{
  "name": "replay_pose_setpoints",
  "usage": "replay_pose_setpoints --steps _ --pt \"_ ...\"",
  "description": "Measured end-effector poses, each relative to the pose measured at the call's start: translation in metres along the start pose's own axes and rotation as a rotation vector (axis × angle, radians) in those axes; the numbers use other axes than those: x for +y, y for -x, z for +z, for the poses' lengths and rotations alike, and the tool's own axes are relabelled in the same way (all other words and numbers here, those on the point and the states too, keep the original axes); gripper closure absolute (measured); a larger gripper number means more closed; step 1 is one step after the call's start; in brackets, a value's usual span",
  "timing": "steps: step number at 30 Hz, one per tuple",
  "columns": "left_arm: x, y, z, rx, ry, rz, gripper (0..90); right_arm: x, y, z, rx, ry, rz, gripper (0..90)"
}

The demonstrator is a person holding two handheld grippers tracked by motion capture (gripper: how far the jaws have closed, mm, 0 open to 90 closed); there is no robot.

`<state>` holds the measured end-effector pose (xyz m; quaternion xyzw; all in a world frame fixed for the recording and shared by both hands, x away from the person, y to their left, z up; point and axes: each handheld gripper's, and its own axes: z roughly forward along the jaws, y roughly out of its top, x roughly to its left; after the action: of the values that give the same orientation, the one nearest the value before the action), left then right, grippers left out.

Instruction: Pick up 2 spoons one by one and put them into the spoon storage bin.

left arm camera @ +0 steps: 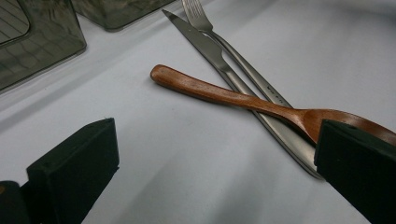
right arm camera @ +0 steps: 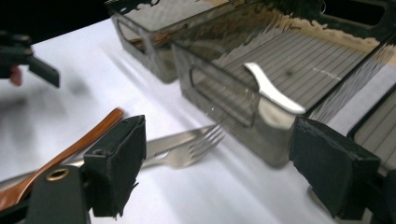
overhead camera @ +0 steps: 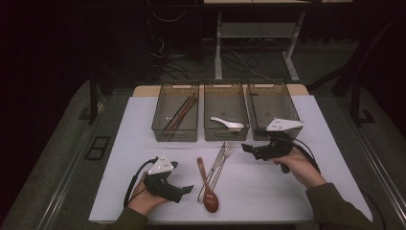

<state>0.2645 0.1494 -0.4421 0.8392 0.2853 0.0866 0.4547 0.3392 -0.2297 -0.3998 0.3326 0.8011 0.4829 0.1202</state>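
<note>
high: above, looking down at table (overhead camera: 287, 191) | tool views: low, close | shared: fork (left arm camera: 201, 21)

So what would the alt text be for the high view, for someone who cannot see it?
A person at a white table holds a claw in each hand: left claw beside a wooden spoon, right claw, open, near a knife and fork. Behind stand three bins: chopsticks in the left bin, a white spoon in the middle bin.
</note>
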Motion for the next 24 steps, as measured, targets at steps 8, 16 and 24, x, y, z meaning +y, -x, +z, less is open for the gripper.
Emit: replay_pose_setpoints --steps 8,16,24 --pt "0.002 0.001 0.000 -0.008 0.004 0.008 1.7 -0.028 -0.005 -0.017 0.003 0.000 0.013 18.3" --pt "0.013 0.004 0.004 -0.013 0.006 0.025 15.5 -0.055 -0.013 -0.031 -0.014 -0.051 -0.007 18.3" --pt "0.025 0.003 0.012 -0.030 0.000 0.044 38.6 -0.079 -0.014 -0.045 -0.026 -0.079 0.024 18.3"
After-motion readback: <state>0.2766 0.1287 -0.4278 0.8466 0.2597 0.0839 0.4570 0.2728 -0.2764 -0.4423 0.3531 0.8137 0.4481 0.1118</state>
